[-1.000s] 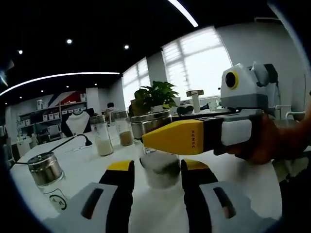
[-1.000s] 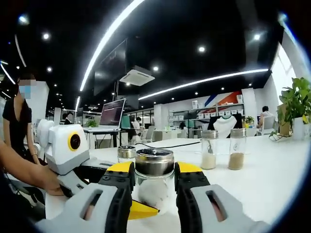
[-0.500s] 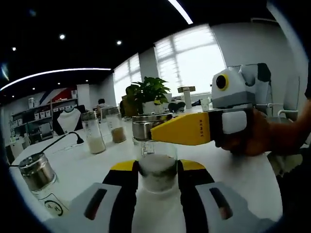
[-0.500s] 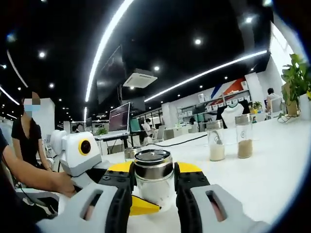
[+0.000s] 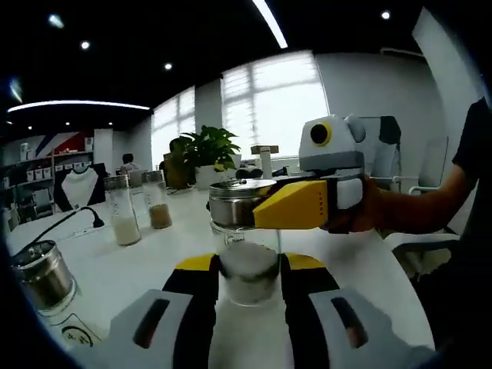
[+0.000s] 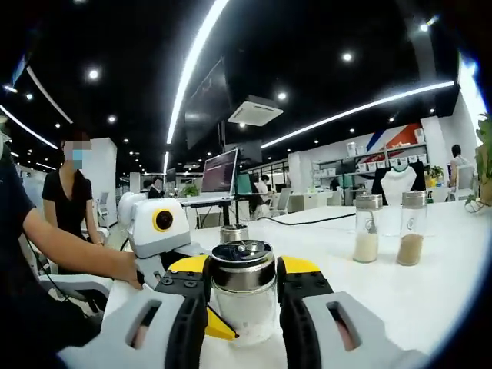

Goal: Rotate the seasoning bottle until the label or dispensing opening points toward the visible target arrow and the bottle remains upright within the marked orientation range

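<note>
The seasoning bottle [image 5: 247, 265] is a glass jar with white powder and a steel lid [image 5: 229, 201], upright on the white table [image 5: 146, 261]. My left gripper [image 5: 248, 267] is shut on its lower glass body, a yellow-tipped jaw pressed to each side. The right gripper's yellow finger [image 5: 296, 206] reaches in from the right at lid height. In the right gripper view, my right gripper [image 6: 242, 270] is shut on the same bottle [image 6: 243, 300] just under its lid [image 6: 242, 261]. The left gripper [image 6: 157, 224] shows at the left there, held by a hand.
Two tall glass shakers [image 5: 125, 219] [image 5: 157, 206] stand further back, also seen as shakers [image 6: 366, 227] [image 6: 413, 229]. A steel-lidded jar [image 5: 42, 275] sits at the near left. A plant [image 5: 204, 150], a black cable [image 5: 58, 224], a laptop [image 6: 219, 173] and a seated person [image 6: 69, 200] lie beyond.
My left jaws have come in from a wider stance onto the bottle's glass. Both views have swung, so the background has shifted. The right gripper has stayed on the lid end.
</note>
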Motion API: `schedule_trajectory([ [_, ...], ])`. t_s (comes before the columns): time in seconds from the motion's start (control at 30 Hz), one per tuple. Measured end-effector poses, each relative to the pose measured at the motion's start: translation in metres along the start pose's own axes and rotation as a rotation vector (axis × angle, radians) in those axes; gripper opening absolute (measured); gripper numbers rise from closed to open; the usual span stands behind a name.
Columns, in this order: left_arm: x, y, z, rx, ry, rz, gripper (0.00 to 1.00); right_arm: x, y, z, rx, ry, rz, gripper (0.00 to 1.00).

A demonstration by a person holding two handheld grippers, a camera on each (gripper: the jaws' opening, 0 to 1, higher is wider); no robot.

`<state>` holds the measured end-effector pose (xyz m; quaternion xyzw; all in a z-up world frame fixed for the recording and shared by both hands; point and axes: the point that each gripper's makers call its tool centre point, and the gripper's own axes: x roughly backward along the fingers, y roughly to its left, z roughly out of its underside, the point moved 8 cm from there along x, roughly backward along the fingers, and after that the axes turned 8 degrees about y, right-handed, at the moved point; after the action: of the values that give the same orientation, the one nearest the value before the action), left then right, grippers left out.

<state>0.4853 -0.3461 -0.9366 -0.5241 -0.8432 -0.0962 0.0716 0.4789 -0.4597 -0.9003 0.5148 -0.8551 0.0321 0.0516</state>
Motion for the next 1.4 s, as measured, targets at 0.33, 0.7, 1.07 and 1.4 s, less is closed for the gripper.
schedule_trajectory([
  [0.33,0.009,0.009,-0.005,-0.028,-0.049,-0.158,0.35,-0.023,0.011,-0.009,0.025,-0.052,0.266,0.31],
  [0.7,0.011,0.016,-0.002,-0.101,-0.006,-0.283,0.39,-0.041,0.017,-0.007,-0.181,-0.098,0.414,0.32],
  [1.07,0.017,0.014,-0.005,0.032,-0.054,-0.203,0.35,-0.028,0.012,-0.013,0.032,-0.039,0.162,0.31],
  [1.4,0.018,0.011,-0.01,0.133,-0.134,-0.076,0.35,-0.018,0.002,-0.024,0.144,0.015,-0.089,0.3],
])
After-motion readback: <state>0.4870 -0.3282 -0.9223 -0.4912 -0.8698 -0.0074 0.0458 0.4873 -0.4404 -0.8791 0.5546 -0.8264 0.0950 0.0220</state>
